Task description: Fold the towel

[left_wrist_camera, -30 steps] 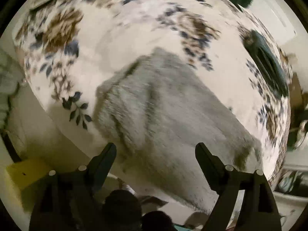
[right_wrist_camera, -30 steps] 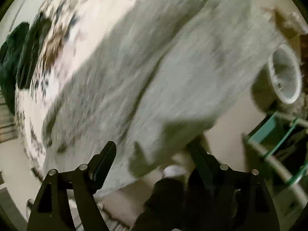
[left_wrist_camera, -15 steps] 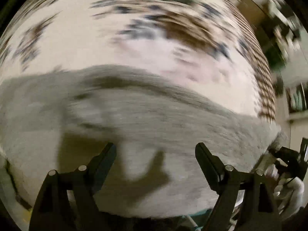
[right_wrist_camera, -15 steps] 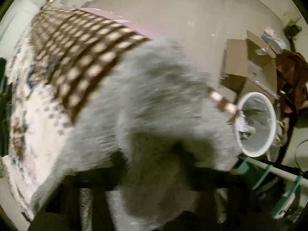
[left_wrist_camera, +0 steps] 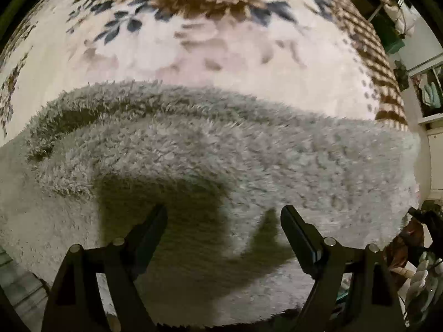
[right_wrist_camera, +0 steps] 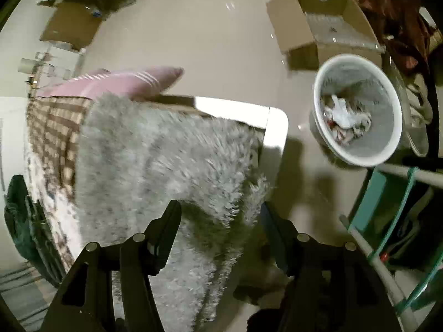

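Left gripper (left_wrist_camera: pixel 224 218): pointed almost straight down at the towel (left_wrist_camera: pixel 221 149), jaws spread wide. Nothing lies between the two fingers; the tips stand above the pile, and their shadow falls on the fabric just below them.

Right gripper (right_wrist_camera: pixel 220 213): tilted steeply downward over the towel's corner at the bed's edge. The jaws are opening. A fold of the towel (right_wrist_camera: pixel 155 166) hangs between the two fingers; the left finger (right_wrist_camera: pixel 166 229) lies against the pile, while the right finger stands just clear of it, so the pads do not press the fabric.

Towel: one, grey and shaggy, lying on the bed. In the left wrist view it spans the frame from side to side, with a folded-over ridge along its far edge. In the right wrist view its near corner drapes over the bed's edge.

Around the towel:
- One floral bedcover (left_wrist_camera: pixel 193 55), beyond the towel's far edge.
- One checked brown blanket (right_wrist_camera: pixel 52 127), just beside the towel.
- One pink pillow (right_wrist_camera: pixel 121 83), beyond the towel.
- One white wastebasket (right_wrist_camera: pixel 357 116) on the floor, well apart from the towel, holding crumpled paper.
- One open cardboard box (right_wrist_camera: pixel 315 30) behind the wastebasket.
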